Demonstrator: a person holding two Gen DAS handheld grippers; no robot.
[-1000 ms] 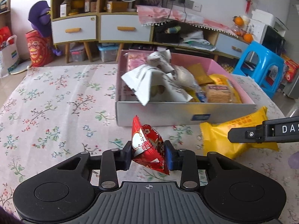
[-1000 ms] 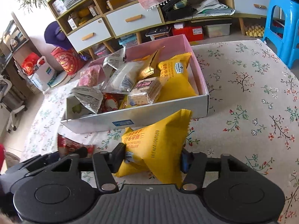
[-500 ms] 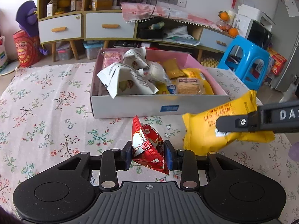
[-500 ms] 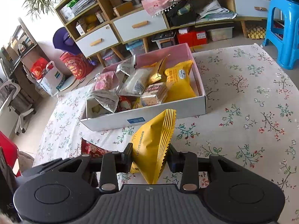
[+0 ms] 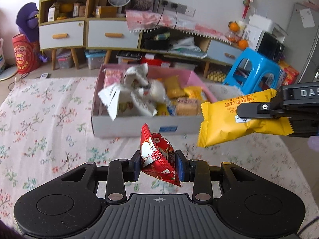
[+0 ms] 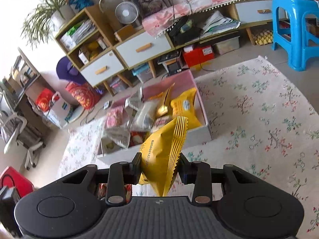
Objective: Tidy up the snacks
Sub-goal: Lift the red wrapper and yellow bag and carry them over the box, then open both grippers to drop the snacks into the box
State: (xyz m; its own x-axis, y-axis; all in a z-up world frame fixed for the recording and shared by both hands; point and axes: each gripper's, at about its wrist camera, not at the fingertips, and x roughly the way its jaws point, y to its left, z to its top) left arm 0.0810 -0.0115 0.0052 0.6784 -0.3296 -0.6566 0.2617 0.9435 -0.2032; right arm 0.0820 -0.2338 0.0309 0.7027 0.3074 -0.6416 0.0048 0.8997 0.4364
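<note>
My left gripper is shut on a red foil snack packet and holds it above the floral tablecloth, in front of the snack box. My right gripper is shut on a yellow snack bag and holds it in the air near the box's front right corner; the bag also shows in the left wrist view. The pink-lined box holds several snack packets.
The table with the floral cloth extends left and right of the box. A blue plastic stool stands beyond the table at the right. Cabinets with drawers line the back wall.
Both grippers have risen with their packets. The yellow bag has left the tablecloth and now hangs higher, by the box's right front corner.
</note>
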